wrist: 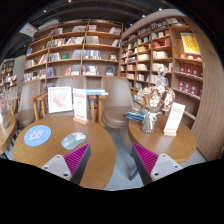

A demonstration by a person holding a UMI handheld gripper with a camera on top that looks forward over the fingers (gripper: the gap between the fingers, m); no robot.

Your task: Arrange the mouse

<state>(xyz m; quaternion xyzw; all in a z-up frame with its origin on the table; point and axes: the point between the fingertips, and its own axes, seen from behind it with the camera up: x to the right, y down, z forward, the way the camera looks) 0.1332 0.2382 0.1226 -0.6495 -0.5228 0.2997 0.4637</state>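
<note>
A grey mouse (73, 140) lies on the round wooden table (55, 155) at the left, just beyond my left finger. A round blue mouse pad (37, 135) lies on the same table, to the left of the mouse and apart from it. My gripper (110, 165) is open and empty, held above the gap between the two tables. Its magenta pads (76, 160) show at both sides, with floor between them.
Two upright sign cards (60, 98) stand at the far side of the left table. A second round table (165, 143) at the right bears a vase of flowers (150, 102) and a card (175, 118). A chair (118, 98) and bookshelves (85, 50) stand behind.
</note>
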